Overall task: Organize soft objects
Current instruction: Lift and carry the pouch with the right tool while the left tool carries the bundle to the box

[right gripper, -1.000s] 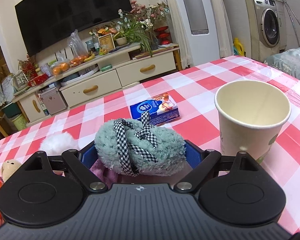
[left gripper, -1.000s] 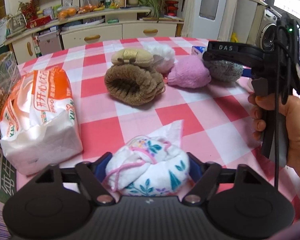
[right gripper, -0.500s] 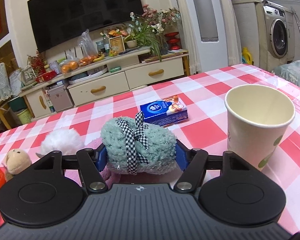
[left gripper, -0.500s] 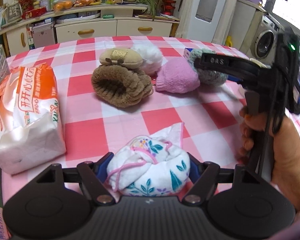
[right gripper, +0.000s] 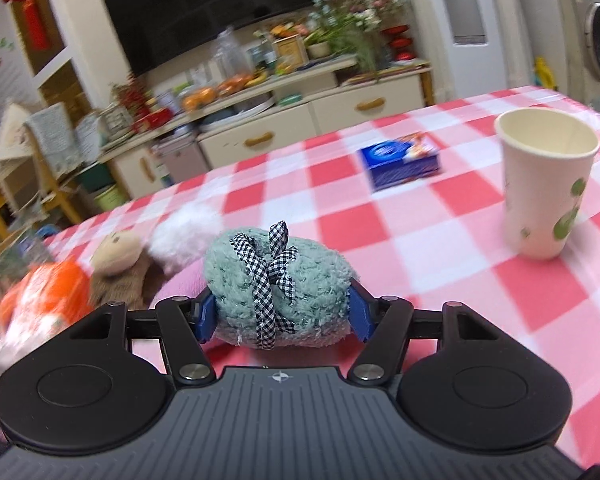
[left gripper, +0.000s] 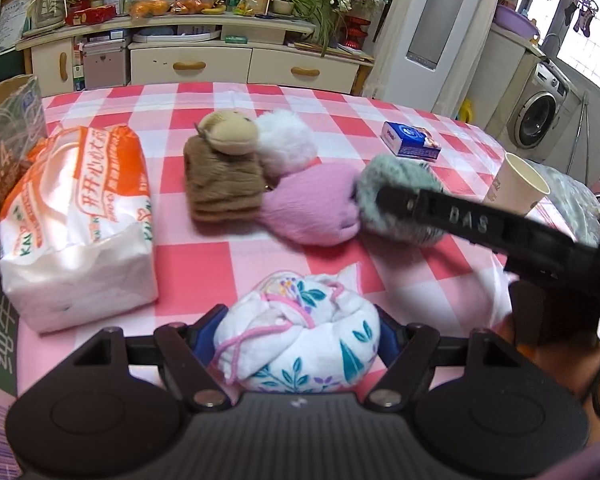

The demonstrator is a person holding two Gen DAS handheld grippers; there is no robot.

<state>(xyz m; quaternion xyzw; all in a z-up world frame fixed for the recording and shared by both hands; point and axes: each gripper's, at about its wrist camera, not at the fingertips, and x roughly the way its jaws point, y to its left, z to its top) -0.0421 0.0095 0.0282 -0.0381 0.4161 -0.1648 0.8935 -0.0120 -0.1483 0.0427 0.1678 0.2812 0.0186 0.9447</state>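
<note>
My left gripper is shut on a white floral cloth bundle at the near edge of the checked table. My right gripper is shut on a fuzzy green bundle tied with a checked ribbon, held just above the cloth. The green bundle also shows in the left wrist view, touching a pink soft bundle. Beside the pink one lie a brown knitted bundle with a beige plush head and a white fluffy ball.
A tissue pack lies at the left beside a cardboard box. A blue carton and a paper cup stand at the right of the red checked table. A sideboard stands behind.
My right gripper has lifted and swung left with the green bundle, toward the pink bundle. My left gripper has shifted right and turned a little with the floral bundle.
</note>
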